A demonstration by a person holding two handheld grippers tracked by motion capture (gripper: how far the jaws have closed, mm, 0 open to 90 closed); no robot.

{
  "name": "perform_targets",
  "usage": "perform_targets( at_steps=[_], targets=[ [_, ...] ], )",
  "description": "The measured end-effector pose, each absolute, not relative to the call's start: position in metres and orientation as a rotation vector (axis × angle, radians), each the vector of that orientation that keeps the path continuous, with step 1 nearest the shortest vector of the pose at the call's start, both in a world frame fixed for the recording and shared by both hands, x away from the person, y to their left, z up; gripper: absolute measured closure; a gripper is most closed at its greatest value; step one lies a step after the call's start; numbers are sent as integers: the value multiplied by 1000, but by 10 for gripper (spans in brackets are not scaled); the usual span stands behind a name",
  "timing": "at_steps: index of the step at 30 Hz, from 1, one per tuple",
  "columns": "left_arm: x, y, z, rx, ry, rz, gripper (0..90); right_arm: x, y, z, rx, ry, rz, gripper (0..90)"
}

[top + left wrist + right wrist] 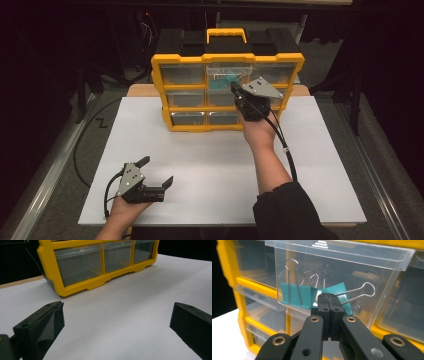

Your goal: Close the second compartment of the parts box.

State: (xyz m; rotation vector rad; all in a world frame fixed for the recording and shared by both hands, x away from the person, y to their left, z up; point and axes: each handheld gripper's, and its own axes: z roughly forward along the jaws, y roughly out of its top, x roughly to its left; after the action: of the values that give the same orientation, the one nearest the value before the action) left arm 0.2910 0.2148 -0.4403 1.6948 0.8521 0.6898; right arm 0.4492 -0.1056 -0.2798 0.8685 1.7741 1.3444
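Right tongs (329, 298) shut on front lip of clear drawer (342, 270), pulled partway from yellow organizer (227, 92); teal binder clips (299, 296) inside. Light, slippery, brittle plastic—gripped best mid-lip. Left tongs (155, 172) wide, idle above table (210, 165).

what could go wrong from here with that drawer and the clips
The right gripper, jaws shut, seems to pinch the lower front edge of the clear drawer, which holds teal binder clips. A thin hold like that may slip. If the drawer comes out too far, it could tip and spill them. The organizer stands unbraced, with the left gripper open and well away, so it might slide.
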Motion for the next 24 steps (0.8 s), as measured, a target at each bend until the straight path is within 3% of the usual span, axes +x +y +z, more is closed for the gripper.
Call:
perform_targets(
  at_steps=[16,21,24],
  targets=[
    [291,216,-440,1686,850,678,3,475,-100,-282,899,1788,1292,900],
    [291,215,-441,1695,850,678,3,463,-103,-279,869,1811,1296,861],
    [291,215,-441,1693,855,672,3,453,-109,-281,869,1843,1327,772]
  ],
)
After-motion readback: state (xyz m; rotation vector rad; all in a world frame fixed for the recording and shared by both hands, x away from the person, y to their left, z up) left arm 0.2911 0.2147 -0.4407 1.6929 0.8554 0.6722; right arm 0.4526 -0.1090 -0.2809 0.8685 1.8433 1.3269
